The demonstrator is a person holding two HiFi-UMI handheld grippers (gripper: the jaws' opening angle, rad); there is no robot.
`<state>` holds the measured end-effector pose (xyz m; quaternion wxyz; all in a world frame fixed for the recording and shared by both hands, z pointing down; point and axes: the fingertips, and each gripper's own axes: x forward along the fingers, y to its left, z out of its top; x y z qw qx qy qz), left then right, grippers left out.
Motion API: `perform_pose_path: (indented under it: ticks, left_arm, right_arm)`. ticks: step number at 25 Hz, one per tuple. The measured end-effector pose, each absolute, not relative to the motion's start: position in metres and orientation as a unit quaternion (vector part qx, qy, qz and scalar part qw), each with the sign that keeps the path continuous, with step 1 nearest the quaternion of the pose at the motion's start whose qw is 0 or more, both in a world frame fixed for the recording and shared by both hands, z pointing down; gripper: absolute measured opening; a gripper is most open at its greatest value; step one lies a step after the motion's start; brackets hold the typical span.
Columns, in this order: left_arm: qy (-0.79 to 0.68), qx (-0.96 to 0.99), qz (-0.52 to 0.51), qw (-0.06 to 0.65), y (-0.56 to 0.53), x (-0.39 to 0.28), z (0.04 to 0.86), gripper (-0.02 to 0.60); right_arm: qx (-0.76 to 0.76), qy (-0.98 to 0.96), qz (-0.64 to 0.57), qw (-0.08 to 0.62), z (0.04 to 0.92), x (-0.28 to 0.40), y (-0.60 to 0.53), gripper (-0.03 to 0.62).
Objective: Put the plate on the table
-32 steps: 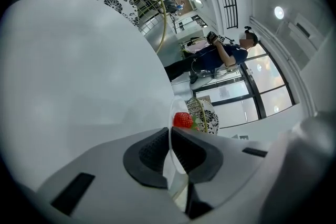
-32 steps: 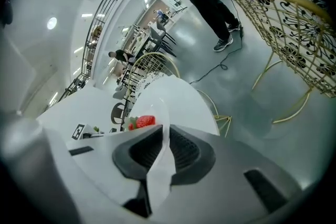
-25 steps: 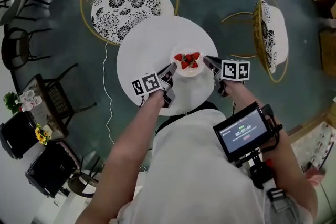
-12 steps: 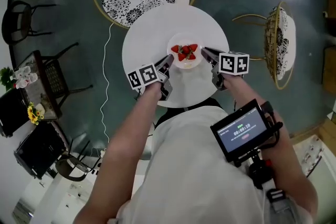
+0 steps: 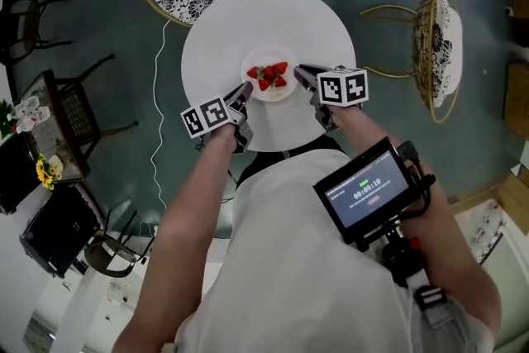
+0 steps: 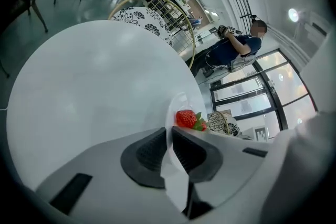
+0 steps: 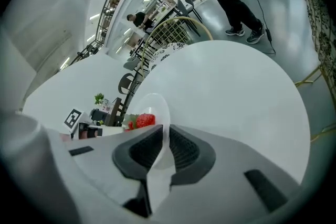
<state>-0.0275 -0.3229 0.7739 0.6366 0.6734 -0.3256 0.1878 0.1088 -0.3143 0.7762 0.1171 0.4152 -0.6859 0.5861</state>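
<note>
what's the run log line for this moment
phase: placing plate | left gripper: shut on plate rim | right gripper: shut on opposite rim | strawberries on plate | over white table, touchdown unclear

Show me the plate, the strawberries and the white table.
plate (image 5: pixel 269 96): head view, bare near rim.
strawberries (image 5: pixel 269 76): head view, middle of the pile.
white table (image 5: pixel 273 12): head view, bare top beyond the plate.

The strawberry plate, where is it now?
In the head view the plate is over the near half of the white table, clamped between the left claw and right claw.
</note>
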Motion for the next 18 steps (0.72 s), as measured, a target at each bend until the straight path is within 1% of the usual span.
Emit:
perform_pose_path:
  ticks: [18]
  left_arm:
    - [-0.336,0.67,0.249,0.613,-0.321,-0.035,0.795,0.025]
  right_arm:
    - [0.427,-0.701,0.542,0.181,0.792,0.1,-0.316,0.046]
